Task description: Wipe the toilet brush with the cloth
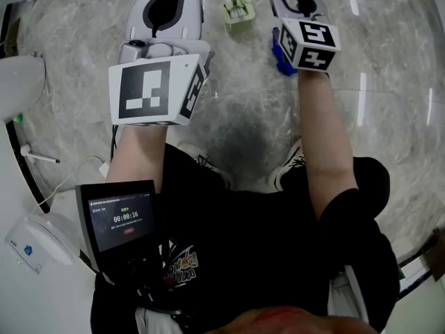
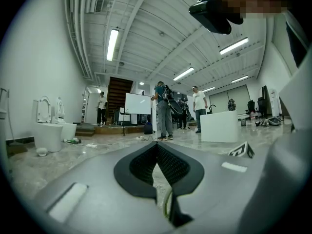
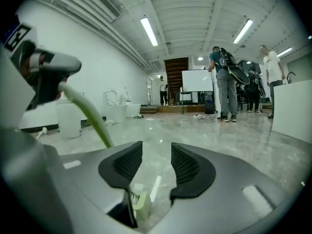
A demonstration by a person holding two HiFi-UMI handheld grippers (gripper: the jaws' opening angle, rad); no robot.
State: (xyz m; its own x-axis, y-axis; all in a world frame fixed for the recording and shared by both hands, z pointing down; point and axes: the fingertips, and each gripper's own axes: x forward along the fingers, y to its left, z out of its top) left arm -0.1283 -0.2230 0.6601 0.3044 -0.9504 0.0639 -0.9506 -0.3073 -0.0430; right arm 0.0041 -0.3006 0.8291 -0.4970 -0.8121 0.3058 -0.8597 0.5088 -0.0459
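Now, left tool (image 2: 157, 147) clenched on slim green toilet brush (image 3: 90, 115), right tool (image 3: 156, 150) released, crumpled blue cloth (image 1: 280, 60)

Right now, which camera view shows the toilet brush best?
The right gripper view: it shows the toilet brush most fully, its green handle slanting down from the left gripper and its bristled head below. The head view shows only the green head; the left gripper view, a thin green sliver.
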